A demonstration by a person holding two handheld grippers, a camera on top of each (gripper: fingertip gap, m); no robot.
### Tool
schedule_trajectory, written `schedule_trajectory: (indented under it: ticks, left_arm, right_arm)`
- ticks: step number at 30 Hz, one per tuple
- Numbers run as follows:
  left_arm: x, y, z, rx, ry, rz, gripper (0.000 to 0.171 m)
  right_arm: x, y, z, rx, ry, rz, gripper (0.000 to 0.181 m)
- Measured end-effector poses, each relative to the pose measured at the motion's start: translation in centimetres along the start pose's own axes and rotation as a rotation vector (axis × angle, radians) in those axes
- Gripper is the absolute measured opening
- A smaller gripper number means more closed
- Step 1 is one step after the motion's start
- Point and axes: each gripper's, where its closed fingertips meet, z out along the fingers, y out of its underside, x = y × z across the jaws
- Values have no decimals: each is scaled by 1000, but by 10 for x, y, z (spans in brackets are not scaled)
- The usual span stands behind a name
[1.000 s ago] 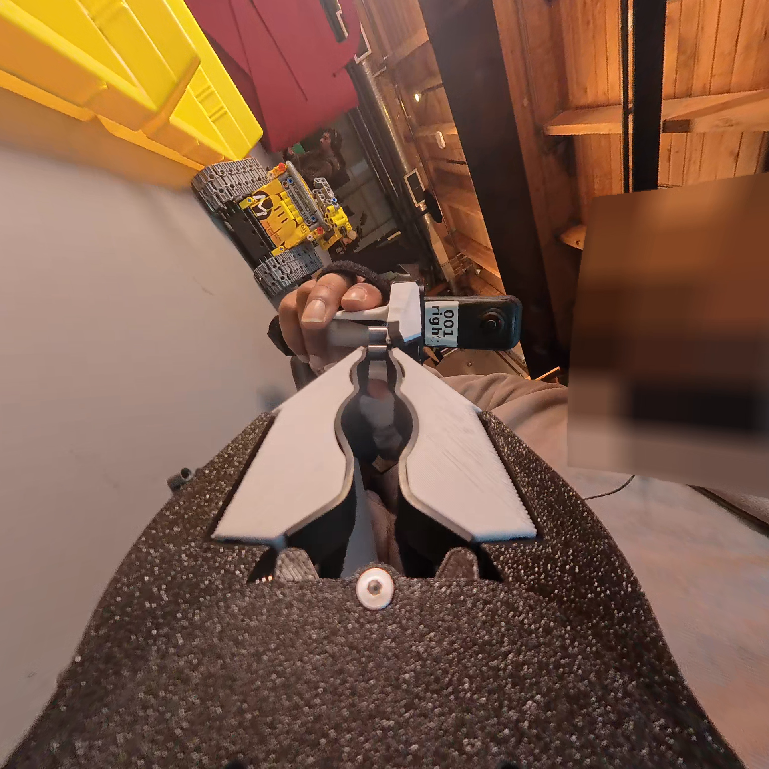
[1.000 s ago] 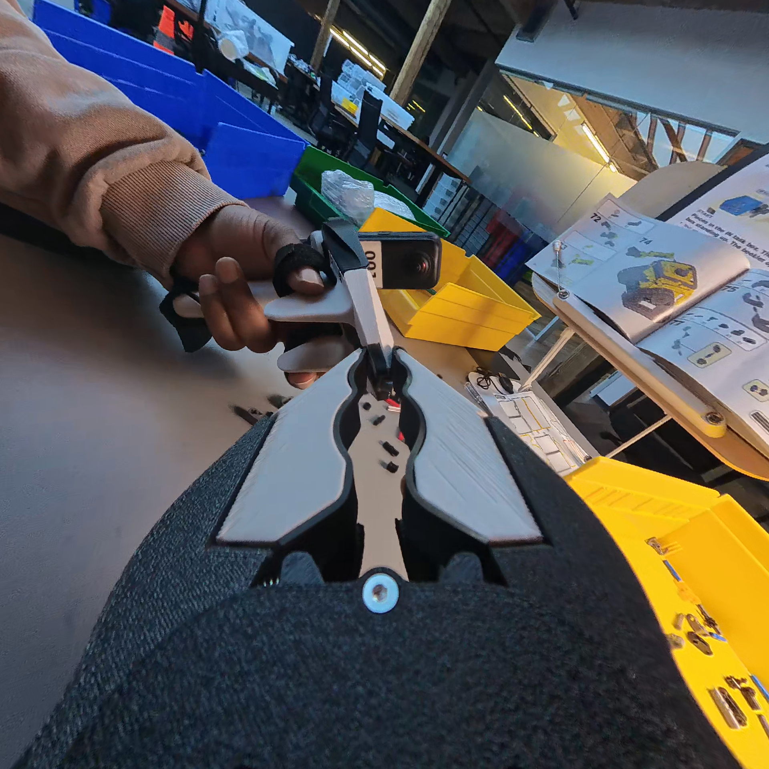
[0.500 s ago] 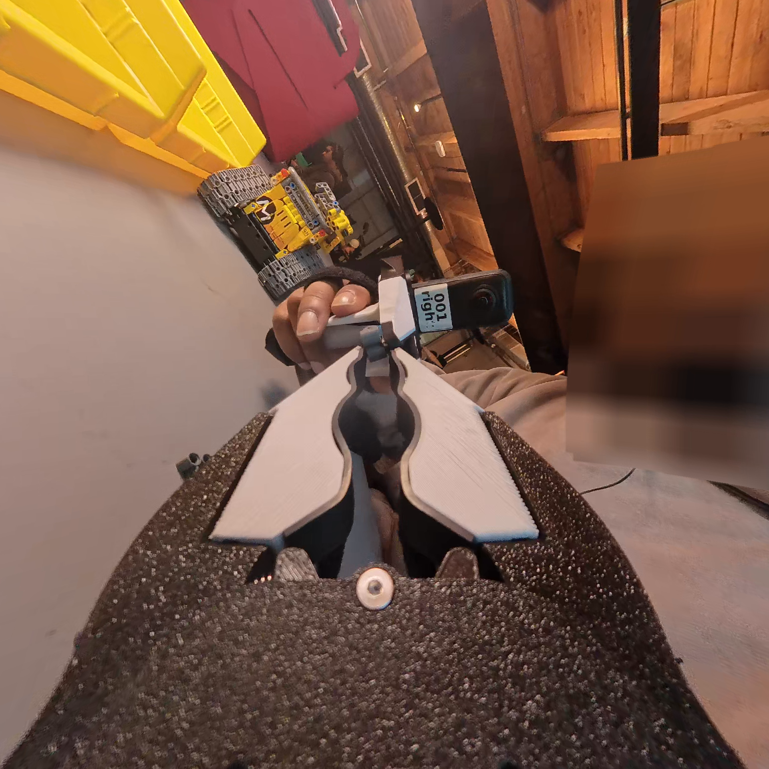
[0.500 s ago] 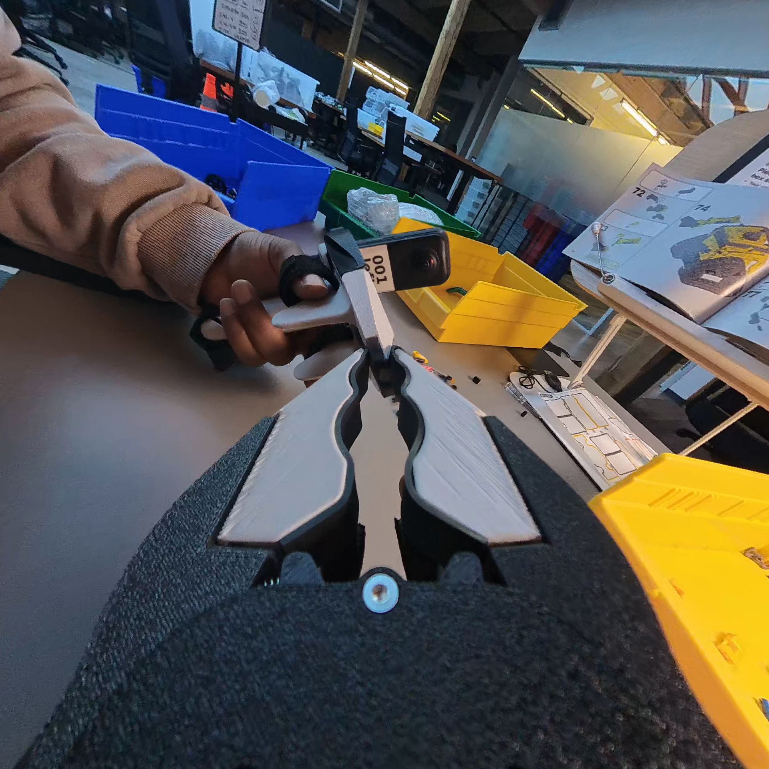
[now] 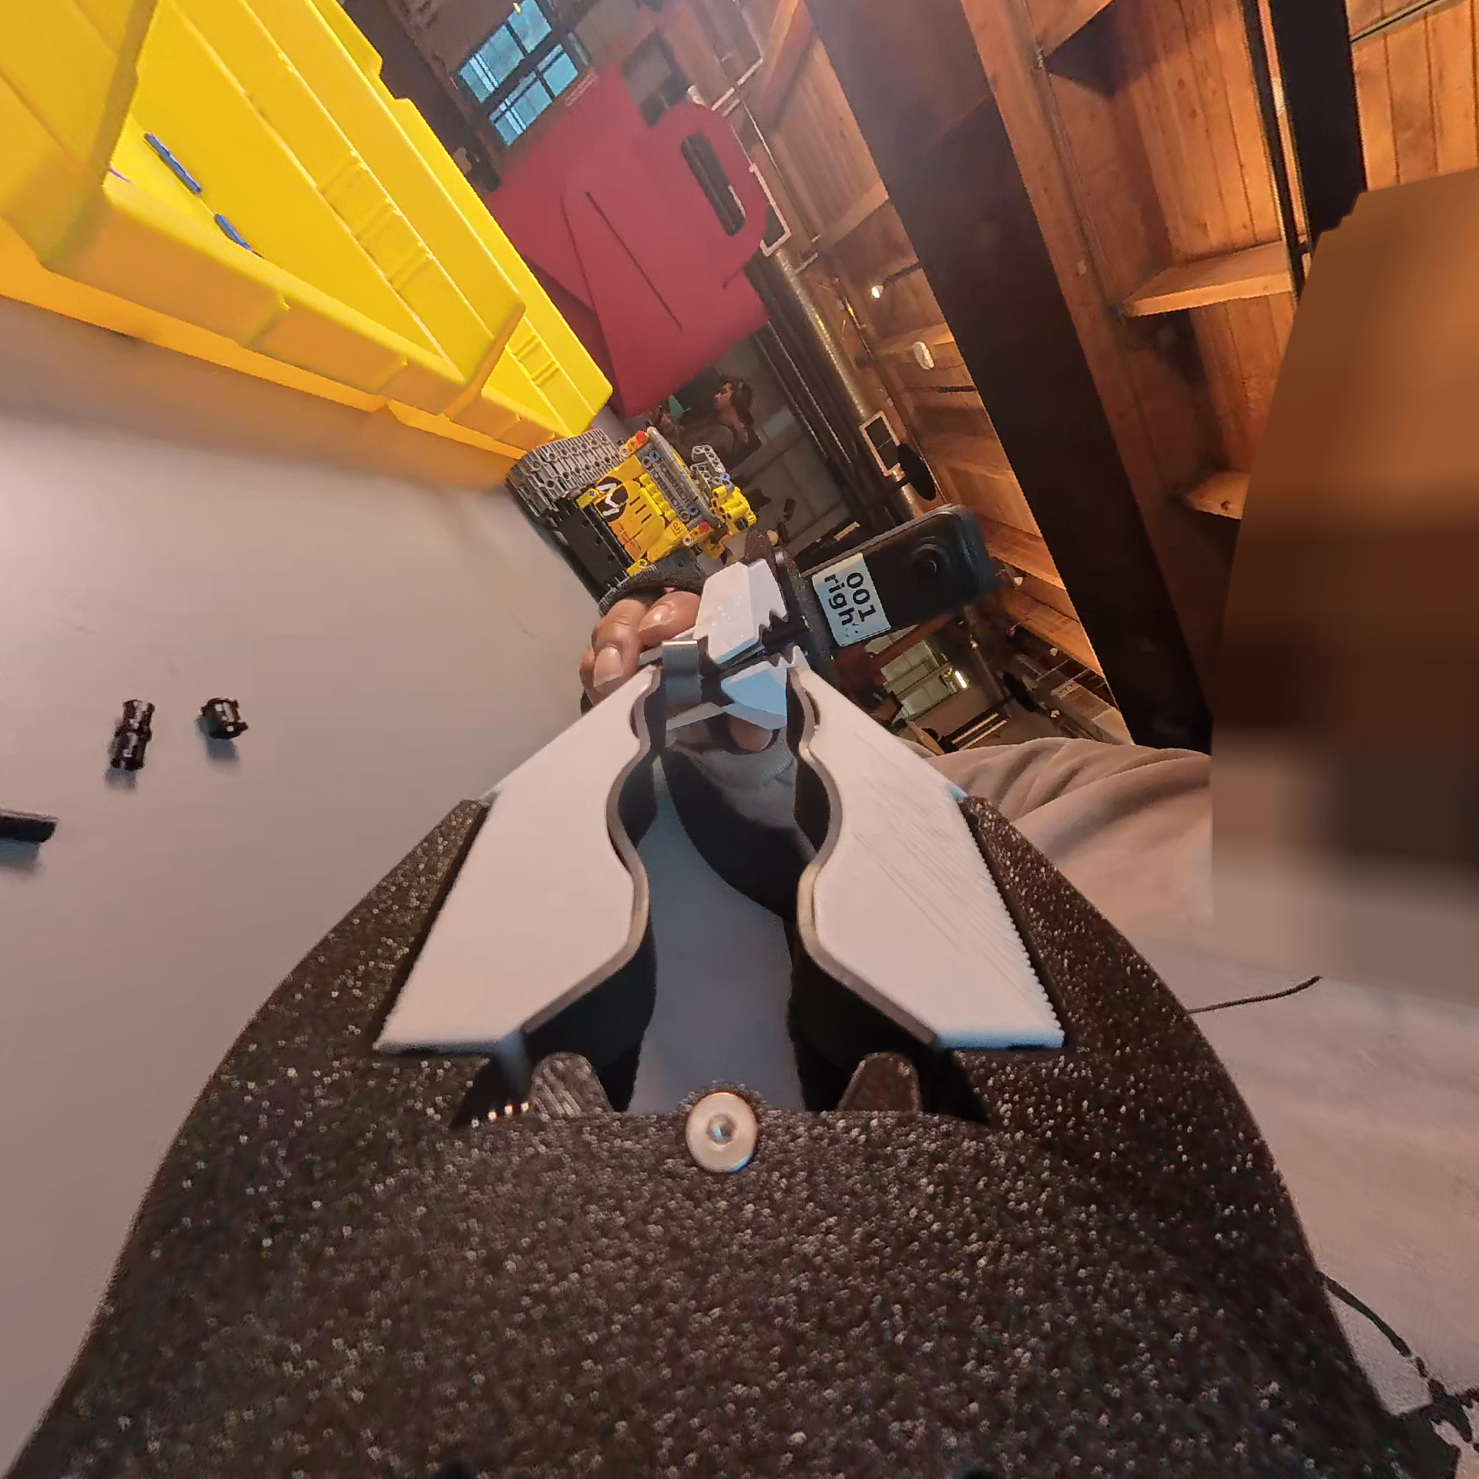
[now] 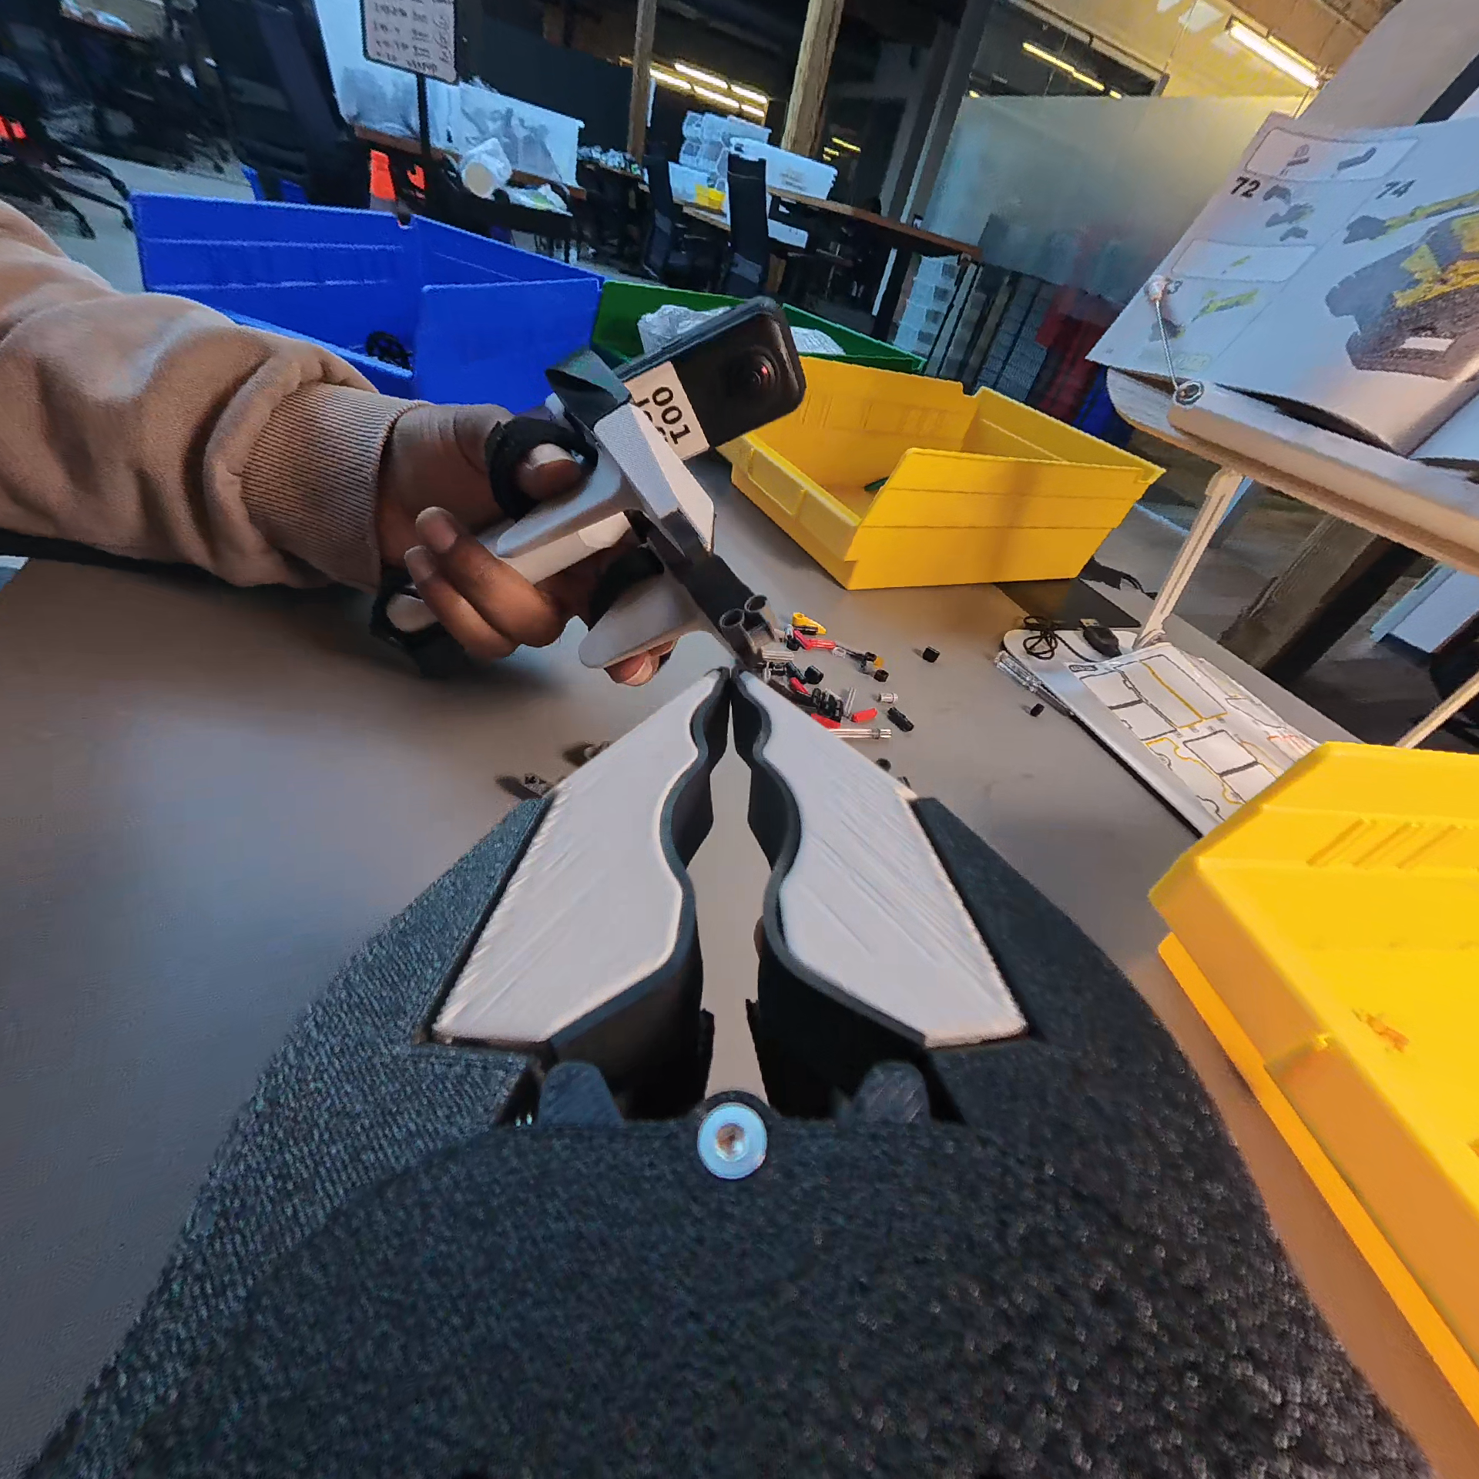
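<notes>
My left gripper (image 5: 728, 680) is shut on a small dark grey connector piece (image 5: 683, 680). In the right wrist view the left gripper (image 6: 716, 612) is held by a hand in a tan sleeve, and the piece (image 6: 743, 628) shows two round holes at its tip. My right gripper (image 6: 732, 679) is shut with nothing between its fingertips, just under the piece. I cannot tell if they touch. The right gripper also shows in the left wrist view (image 5: 748, 664), nose to nose with the left one.
Loose small parts (image 6: 832, 688) lie on the grey table (image 6: 240, 800). Yellow bins stand behind (image 6: 920, 480) and at right (image 6: 1344, 920), with blue bins (image 6: 360, 280) further back. A booklet (image 6: 1320, 264) sits on a stand. A tracked yellow model (image 5: 632, 504) and black pins (image 5: 132, 732) lie near another yellow bin (image 5: 280, 240). Both grippers' tips are close together, under 4 cm apart.
My right gripper's tips were around the dark piece before. They have come off it, drawn back a little and closed. The left gripper keeps the piece. Both views have swung.
</notes>
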Motion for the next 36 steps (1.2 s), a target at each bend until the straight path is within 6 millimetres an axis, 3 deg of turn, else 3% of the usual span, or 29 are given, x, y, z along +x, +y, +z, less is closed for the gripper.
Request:
schedule_trajectory:
  ticks: [6,9,11,14,18,24,28,36]
  left_arm:
    - [0,2,-3,-9,-1,5,27]
    - [2,7,0,-35,10,5,25]
    - [5,12,3,-56,27,-2,25]
    - [8,18,7,-81,43,-11,26]
    - [8,21,9,-91,39,-12,31]
    - [4,9,1,-39,12,-9,37]
    - [-3,1,-5,-27,-81,77,36]
    - [-10,-16,-27,-81,-372,454,37]
  right_arm:
    - [1,1,1,6,10,-12,0]
    - [1,-5,1,19,36,-81,21]
    - [-4,-6,4,10,38,-138,25]
    - [-10,-1,10,-20,30,-168,24]
    - [-12,1,10,-24,13,-177,10]
    - [-3,-3,3,8,26,-114,9]
    - [3,-8,-2,48,29,-47,9]
    - [13,-30,-18,224,-49,236,6]
